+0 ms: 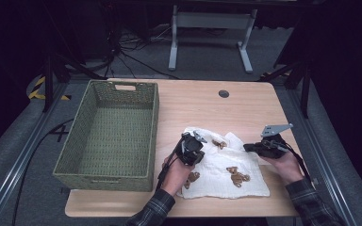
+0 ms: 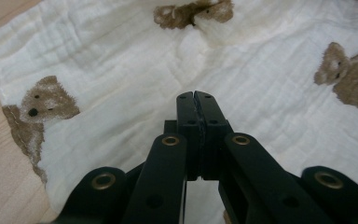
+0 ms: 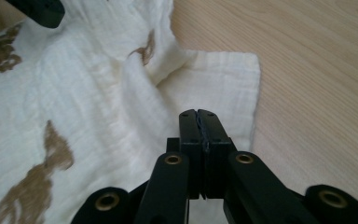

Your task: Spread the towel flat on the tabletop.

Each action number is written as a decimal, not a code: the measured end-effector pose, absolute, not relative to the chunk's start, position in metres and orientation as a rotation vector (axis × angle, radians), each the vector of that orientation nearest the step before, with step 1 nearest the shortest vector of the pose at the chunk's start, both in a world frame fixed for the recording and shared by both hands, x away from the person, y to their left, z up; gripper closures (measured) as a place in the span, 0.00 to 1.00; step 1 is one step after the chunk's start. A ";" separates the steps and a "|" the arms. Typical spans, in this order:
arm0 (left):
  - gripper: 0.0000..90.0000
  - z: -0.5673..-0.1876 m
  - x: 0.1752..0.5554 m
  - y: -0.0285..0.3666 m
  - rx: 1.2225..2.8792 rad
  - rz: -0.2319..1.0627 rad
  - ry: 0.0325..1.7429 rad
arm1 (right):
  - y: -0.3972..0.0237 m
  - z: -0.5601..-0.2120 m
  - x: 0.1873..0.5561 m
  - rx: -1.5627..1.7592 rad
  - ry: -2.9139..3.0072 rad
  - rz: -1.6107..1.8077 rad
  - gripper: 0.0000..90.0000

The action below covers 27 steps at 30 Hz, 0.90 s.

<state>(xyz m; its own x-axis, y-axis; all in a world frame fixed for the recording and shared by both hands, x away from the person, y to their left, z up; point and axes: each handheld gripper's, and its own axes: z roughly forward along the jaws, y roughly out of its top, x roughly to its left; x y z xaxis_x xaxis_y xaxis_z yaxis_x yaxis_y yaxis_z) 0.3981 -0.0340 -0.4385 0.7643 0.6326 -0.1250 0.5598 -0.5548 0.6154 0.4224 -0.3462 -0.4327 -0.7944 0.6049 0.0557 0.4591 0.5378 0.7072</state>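
Observation:
A white muslin cloth (image 1: pixel 226 172) printed with brown bears lies rumpled on the wooden table (image 1: pixel 207 106), near its front edge. My left gripper (image 1: pixel 199 151) hovers over the cloth's left part; in the left gripper view its jaws (image 2: pixel 196 95) are pressed together with nothing between them, above the cloth (image 2: pixel 121 70). My right gripper (image 1: pixel 249 147) is at the cloth's right edge, pointing left. In the right gripper view its jaws (image 3: pixel 197 113) are also shut and empty, over a folded corner of the cloth (image 3: pixel 214 79).
A large green woven basket (image 1: pixel 103 181) stands on the left half of the table, with nothing in it. A round cable hole (image 1: pixel 224 93) sits near the far edge. Bare wood lies behind and to the right of the cloth. A white table frame stands on the floor beyond.

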 end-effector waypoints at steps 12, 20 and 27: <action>1.00 -0.452 0.401 -0.034 2.343 0.115 0.894 | -0.341 -0.450 0.442 0.946 2.603 0.983 1.00; 1.00 -0.452 0.400 -0.033 2.338 0.109 0.895 | -0.356 -0.448 0.441 1.002 2.550 0.922 1.00; 1.00 -0.453 0.398 -0.039 2.325 0.067 0.866 | -0.377 -0.445 0.439 1.096 2.493 0.861 1.00</action>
